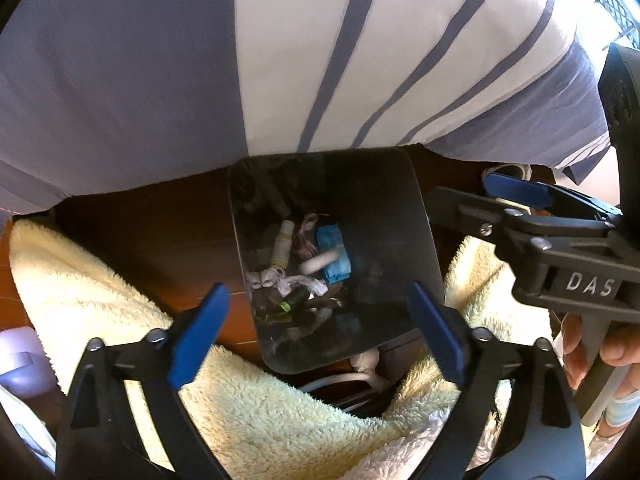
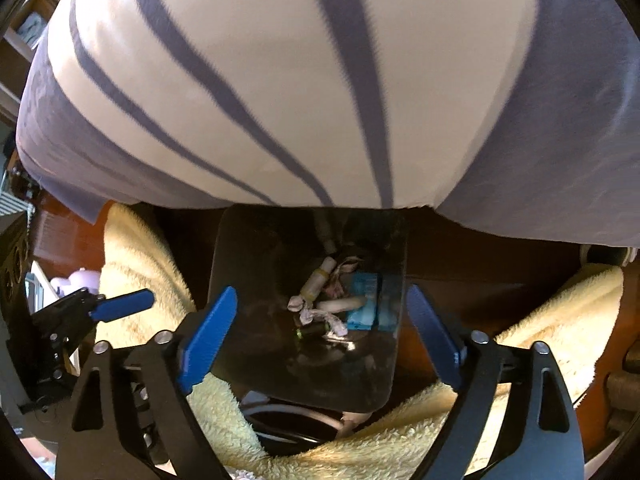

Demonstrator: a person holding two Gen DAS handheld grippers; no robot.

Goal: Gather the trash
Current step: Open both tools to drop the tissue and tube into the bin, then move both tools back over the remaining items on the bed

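Observation:
A dark, see-through trash bin [image 1: 384, 200] stands on the wooden floor below both grippers; it also shows in the right wrist view [image 2: 256, 264]. Inside lie crumpled white wrappers [image 1: 288, 282], a small white bottle [image 1: 282, 246], a white tube [image 1: 318, 264] and a blue packet [image 1: 334, 254]. The same blue packet [image 2: 362, 300] and wrappers [image 2: 320, 316] show from the right. My left gripper [image 1: 316, 336] is open and empty above the bin. My right gripper [image 2: 320, 336] is open and empty too; it also appears at the right of the left wrist view [image 1: 516, 192].
A bed with a white and blue striped cover [image 1: 280, 60] overhangs the bin's far side. A cream fluffy rug [image 1: 100, 280] lies on both sides of the bin. White cables [image 1: 360, 372] lie near the bin's front. A lilac object [image 2: 82, 280] stands at left.

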